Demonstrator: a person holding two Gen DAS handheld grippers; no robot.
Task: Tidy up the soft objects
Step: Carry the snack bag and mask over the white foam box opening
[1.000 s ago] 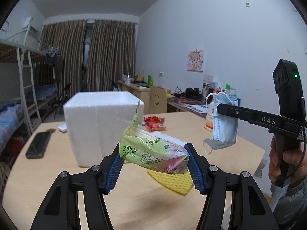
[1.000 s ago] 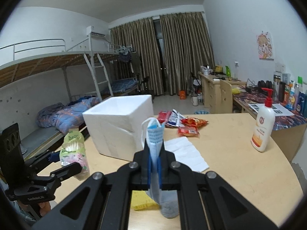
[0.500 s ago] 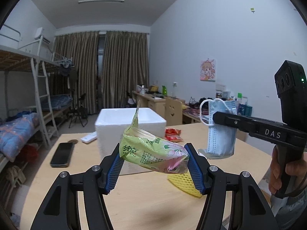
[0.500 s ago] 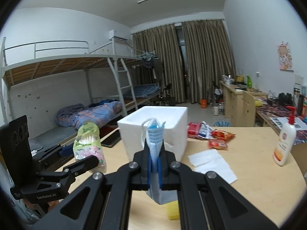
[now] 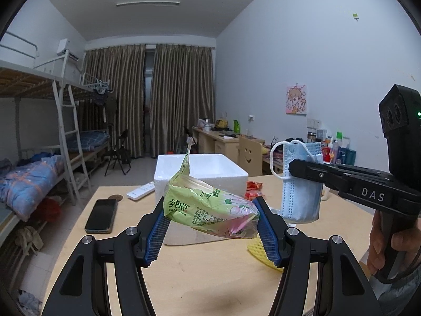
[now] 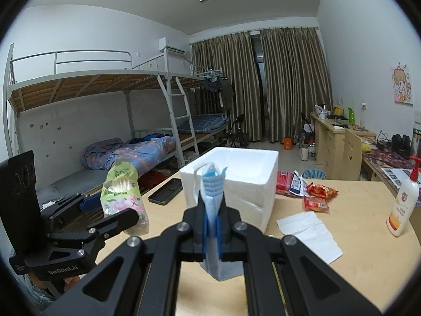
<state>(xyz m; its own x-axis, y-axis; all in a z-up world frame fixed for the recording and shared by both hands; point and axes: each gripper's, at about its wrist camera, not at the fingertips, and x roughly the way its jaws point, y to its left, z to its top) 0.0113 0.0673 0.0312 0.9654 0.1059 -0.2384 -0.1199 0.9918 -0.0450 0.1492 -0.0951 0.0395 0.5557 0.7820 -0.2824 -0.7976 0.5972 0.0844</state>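
Left gripper (image 5: 210, 226) is clamped on the green tissue pack (image 5: 208, 208): pack sits crosswise between the 2 blue pads (image 5: 155, 233), tilted, its torn top flap sticking up, held in the air above the wooden table (image 5: 210, 284). Right gripper (image 6: 210, 233) is pinched tight on a blue face mask (image 6: 211, 210); the mask stands upright between the fingers, folded, 1 ear loop arching over the top, lower edge hanging below the jaws (in the left wrist view it hangs off the right claw's tip, clear of the table). White foam box (image 6: 236, 181) sits open-topped on the table directly ahead of both claws, behind the pack and the mask, touching neither. Yellow foam net (image 5: 260, 252) lies on the table under the left claw's right finger, partly hidden. Also on the table: black phone (image 5: 101, 216) left of the box, white tissue sheet (image 6: 310, 233) and red snack packets (image 6: 315, 196) to its right, lotion pump bottle (image 6: 404, 205) near the right edge.
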